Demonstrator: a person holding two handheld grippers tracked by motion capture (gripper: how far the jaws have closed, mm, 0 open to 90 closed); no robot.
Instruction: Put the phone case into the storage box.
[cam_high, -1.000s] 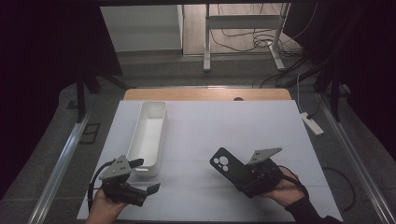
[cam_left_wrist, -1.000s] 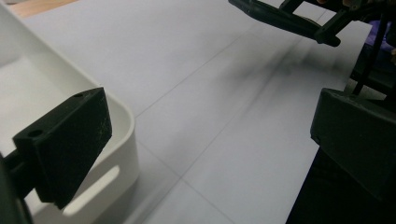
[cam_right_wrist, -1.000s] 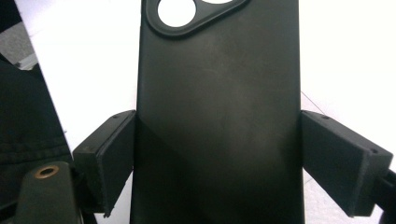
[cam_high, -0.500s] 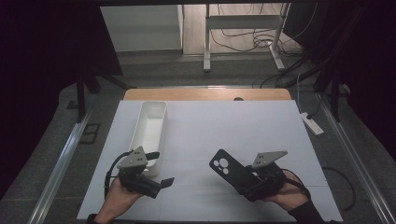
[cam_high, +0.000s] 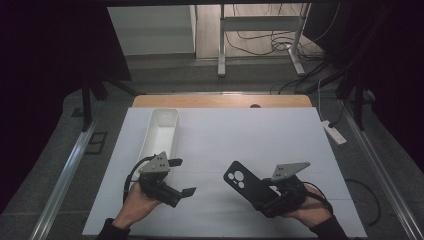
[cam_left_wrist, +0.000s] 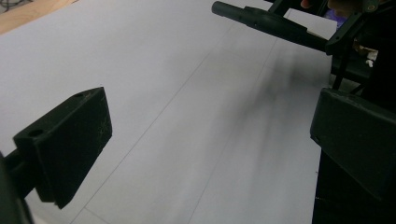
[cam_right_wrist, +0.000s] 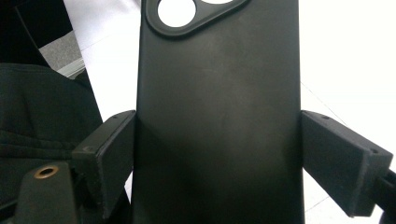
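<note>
The right tool (cam_high: 267, 194) grips a matte black, soft-looking phone case with a rounded camera cut-out (cam_high: 247, 184) across its width, both black pads pressed flat against the long edges; the right gripper view shows the case (cam_right_wrist: 217, 116) filling the gap between the jaws, its camera holes at the far end. The case is held just above the white-covered bench (cam_high: 240, 130), slanting toward the left tool (cam_high: 181, 177), whose jaws stand wide apart with nothing between them. In the left gripper view the case (cam_left_wrist: 266, 21) is seen edge-on ahead of those open pads, well apart from them. The step in hand looks like a handover or a two-handed hold of the case. To do it well, the left tool should probably come in level with the free camera end, line its pads up with the two long edges rather than the flexible back, and close only once both pads sit squarely on the rim, while the right tool holds firm so the thin shell does not twist or bow. A long white plastic tray (cam_high: 161, 134) lies beyond the left tool, apparently empty.
</note>
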